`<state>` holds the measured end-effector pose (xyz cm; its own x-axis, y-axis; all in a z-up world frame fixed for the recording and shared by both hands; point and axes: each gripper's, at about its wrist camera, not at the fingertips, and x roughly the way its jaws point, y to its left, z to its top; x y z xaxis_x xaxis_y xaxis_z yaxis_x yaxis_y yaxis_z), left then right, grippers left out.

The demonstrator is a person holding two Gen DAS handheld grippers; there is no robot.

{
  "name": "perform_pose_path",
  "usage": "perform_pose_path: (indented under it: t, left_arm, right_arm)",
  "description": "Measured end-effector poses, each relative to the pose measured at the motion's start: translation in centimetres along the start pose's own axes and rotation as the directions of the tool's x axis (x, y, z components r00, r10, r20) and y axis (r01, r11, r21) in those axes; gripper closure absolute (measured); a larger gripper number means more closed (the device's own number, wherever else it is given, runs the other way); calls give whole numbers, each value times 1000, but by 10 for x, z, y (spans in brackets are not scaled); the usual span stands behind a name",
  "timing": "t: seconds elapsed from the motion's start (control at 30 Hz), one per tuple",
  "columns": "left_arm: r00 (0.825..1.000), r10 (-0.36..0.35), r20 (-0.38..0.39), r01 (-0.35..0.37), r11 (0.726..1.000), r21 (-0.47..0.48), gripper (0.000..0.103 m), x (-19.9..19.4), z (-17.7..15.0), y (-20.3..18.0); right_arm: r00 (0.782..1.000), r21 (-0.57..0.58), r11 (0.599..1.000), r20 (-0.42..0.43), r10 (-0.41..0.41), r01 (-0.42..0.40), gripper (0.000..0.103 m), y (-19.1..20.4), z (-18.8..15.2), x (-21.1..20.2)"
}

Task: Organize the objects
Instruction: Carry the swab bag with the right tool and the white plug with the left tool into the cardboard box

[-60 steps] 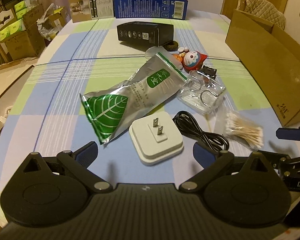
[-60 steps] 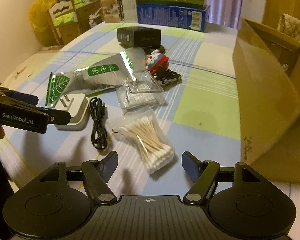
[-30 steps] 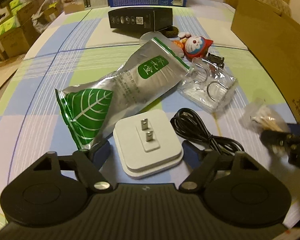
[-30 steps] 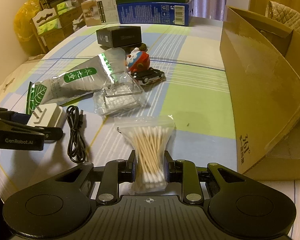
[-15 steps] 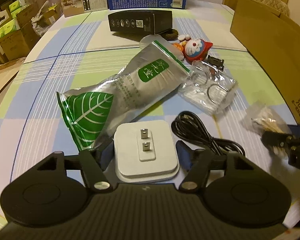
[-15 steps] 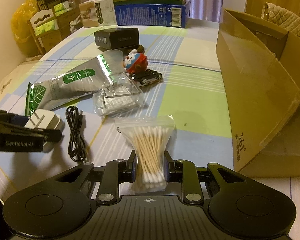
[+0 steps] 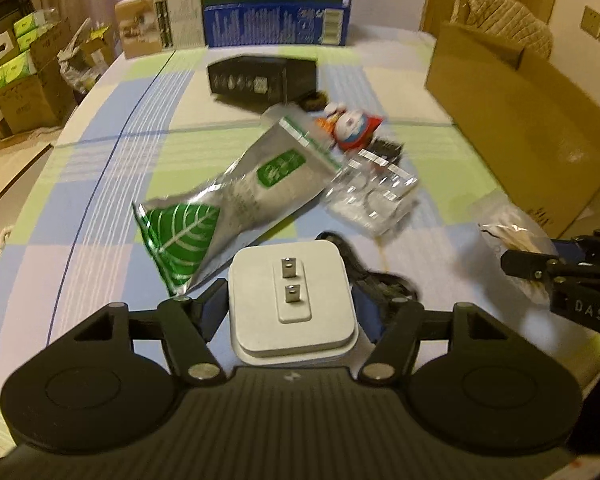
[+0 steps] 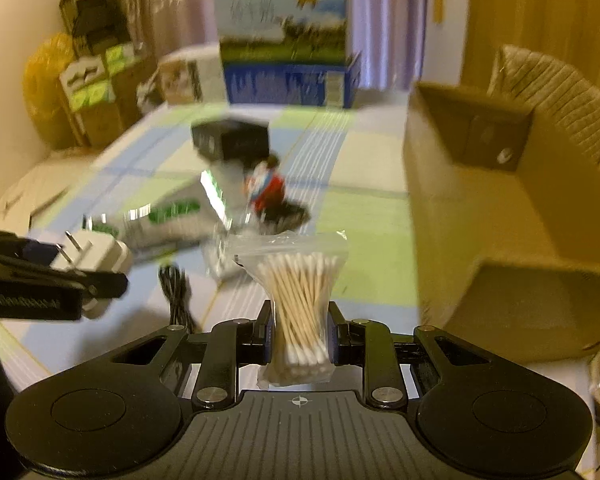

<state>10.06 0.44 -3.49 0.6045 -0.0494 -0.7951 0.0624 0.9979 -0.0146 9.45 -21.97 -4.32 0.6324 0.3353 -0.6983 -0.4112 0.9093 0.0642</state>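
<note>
My left gripper (image 7: 290, 304) is shut on a white power adapter (image 7: 292, 296) with two metal prongs facing up, lifted off the checked tablecloth (image 7: 100, 208). My right gripper (image 8: 299, 330) is shut on a clear bag of cotton swabs (image 8: 300, 292), also raised off the table. From the right wrist view the adapter (image 8: 96, 258) shows at the left in the other gripper. From the left wrist view the swab bag (image 7: 516, 236) shows at the right edge. A black cable (image 7: 376, 272) lies just behind the adapter.
A silver and green leaf pouch (image 7: 236, 200), a clear plastic case (image 7: 372, 196), a red and blue toy figure (image 7: 352, 128) and a black box (image 7: 260, 78) lie mid-table. An open cardboard box (image 8: 500, 216) stands at the right. Cartons (image 7: 276, 4) line the far edge.
The left gripper closed onto the white adapter and lifted it. The right gripper, holding the swab bag throughout, rose with it off the table. Both views are now blurred by motion.
</note>
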Motion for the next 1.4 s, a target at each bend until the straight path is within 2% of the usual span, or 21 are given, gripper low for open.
perform_pose_path:
  t: [0.13,0.33,0.47,0.73,0.93,1.1,1.17,1.4]
  left_arm:
    - [998,-50,41,48,998,39,41,-21,17,-20]
    - [984,-151,96,139,983,123,41,-44,55,-72]
    - [966,-230,118,209,964,162,41,-50,83,-113]
    - [939,-328,109,296,926,233,41,-37,120,-192]
    - [929,-362,77,331,905,267,41,-15,132,-234]
    - [929,-365,57,333,894,299,40,4,141,-256]
    - [931,-359,67,327,900,287,26,8,142,-256]
    - [939,-325,109,293,925,241,26,4,141,-234]
  right_arm:
    - [996,21,998,68,-56,55,81,-19,22,-30]
    - [976,103,982,137,-169,156,81,-78,50,-68]
    - [967,126,972,133,-216,199,81,-119,58,-76]
    - [971,210,958,95,-220,197,81,-182,49,-74]
    - [970,258,947,92,-223,193,81,-211,45,-69]
    - [973,278,943,85,-214,183,81,-220,42,-63]
    - [974,278,944,86,-208,177,81,-221,42,-62]
    - [978,275,948,86,-188,158,81,-220,44,-57]
